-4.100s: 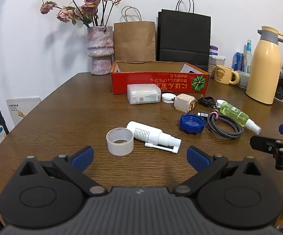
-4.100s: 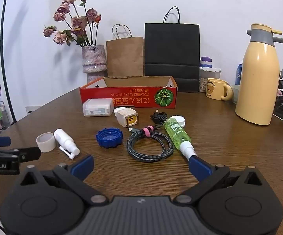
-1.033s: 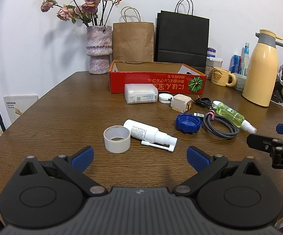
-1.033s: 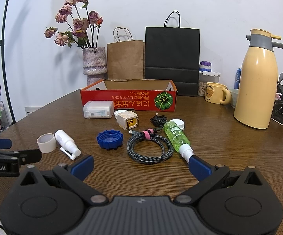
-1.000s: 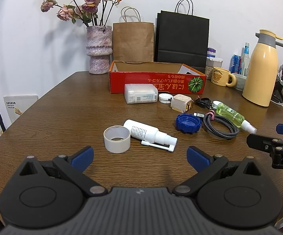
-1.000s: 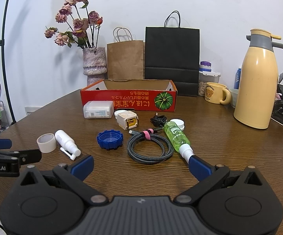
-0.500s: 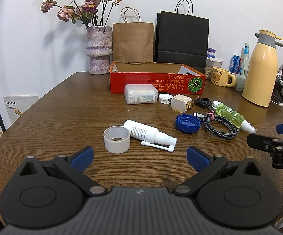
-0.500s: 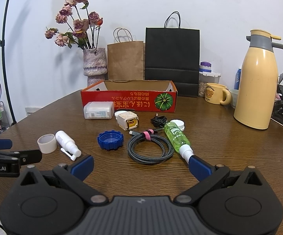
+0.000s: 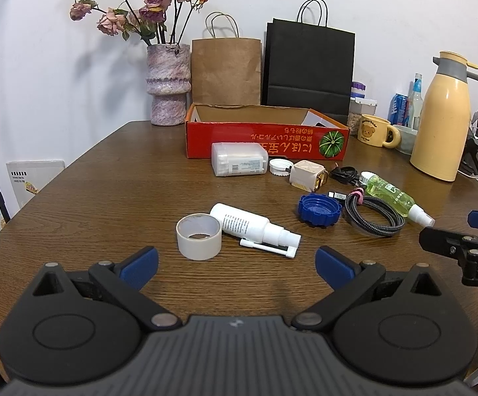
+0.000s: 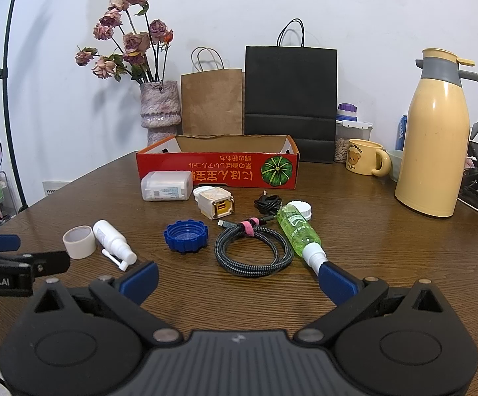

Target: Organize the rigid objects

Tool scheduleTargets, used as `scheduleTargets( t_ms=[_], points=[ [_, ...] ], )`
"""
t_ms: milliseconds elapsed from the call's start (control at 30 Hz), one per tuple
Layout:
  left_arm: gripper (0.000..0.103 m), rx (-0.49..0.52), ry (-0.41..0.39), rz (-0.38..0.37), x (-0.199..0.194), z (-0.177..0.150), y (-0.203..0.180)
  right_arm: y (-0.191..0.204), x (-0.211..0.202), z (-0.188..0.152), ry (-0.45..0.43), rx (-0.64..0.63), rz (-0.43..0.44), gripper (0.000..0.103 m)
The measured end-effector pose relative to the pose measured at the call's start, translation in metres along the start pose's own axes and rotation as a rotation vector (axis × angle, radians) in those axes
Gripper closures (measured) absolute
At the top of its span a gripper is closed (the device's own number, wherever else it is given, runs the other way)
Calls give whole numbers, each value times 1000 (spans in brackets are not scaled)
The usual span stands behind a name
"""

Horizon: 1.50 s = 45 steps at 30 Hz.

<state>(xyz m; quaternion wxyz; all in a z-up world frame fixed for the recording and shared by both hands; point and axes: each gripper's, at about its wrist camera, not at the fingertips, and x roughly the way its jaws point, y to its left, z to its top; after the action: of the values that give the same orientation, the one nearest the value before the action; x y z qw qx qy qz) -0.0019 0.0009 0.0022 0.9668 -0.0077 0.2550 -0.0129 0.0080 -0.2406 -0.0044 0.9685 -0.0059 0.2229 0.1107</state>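
On the brown wood-grain table (image 9: pixel 106 198) sit a red box (image 9: pixel 267 138) with a green pumpkin print, a blue ridged cap (image 9: pixel 319 209), a green spray bottle (image 10: pixel 296 227), and a yellow thermos (image 10: pixel 435 142).

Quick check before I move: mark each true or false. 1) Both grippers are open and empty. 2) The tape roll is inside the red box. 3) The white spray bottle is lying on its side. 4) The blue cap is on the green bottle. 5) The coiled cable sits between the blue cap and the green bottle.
1) True: the left gripper and right gripper hold nothing.
2) False: the tape roll stands on the table, short of the red box.
3) True: the white spray bottle lies beside the roll.
4) False: the blue cap lies apart from the green bottle.
5) True: the coiled cable.
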Motion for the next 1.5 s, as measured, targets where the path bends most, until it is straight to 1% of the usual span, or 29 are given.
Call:
scheduleTargets(
  t_ms=[167, 400, 567, 667, 867, 1200, 1267, 1300, 1333, 1367, 1400, 1467, 1500],
  points=[
    [0, -3, -15, 11, 3, 6, 4, -3, 2, 0, 1, 2, -7, 0],
    [0, -16, -1, 6, 17, 15, 14, -11, 8, 1, 2, 5, -33, 0],
    [0, -5, 3, 44, 29, 19, 19, -20, 14, 2, 7, 4, -54, 0],
    [0, 24, 23, 81, 40, 22, 21, -25, 19, 3, 11, -1, -63, 0],
    [0, 38, 68, 117, 65, 25, 29, -37, 32, 6, 23, -9, -77, 0],
    [0, 10, 106, 129, 86, 18, 35, -48, 54, 8, 62, -12, -95, 0],
    [2, 3, 106, 124, 87, 18, 36, -49, 58, 8, 71, -14, -94, 0],
    [6, 0, 104, 127, 88, 18, 36, -49, 60, 8, 75, -15, -93, 0],
    [12, -3, 103, 129, 88, 18, 36, -49, 62, 8, 78, -16, -93, 0],
    [16, -6, 102, 130, 89, 18, 36, -50, 65, 8, 82, -16, -93, 0],
    [24, -11, 104, 129, 90, 18, 35, -50, 67, 9, 84, -17, -91, 0],
    [26, -22, 111, 116, 92, 17, 36, -50, 71, 9, 89, -18, -93, 0],
    [30, -23, 107, 110, 93, 17, 36, -51, 73, 10, 90, -19, -95, 0]
  ],
)
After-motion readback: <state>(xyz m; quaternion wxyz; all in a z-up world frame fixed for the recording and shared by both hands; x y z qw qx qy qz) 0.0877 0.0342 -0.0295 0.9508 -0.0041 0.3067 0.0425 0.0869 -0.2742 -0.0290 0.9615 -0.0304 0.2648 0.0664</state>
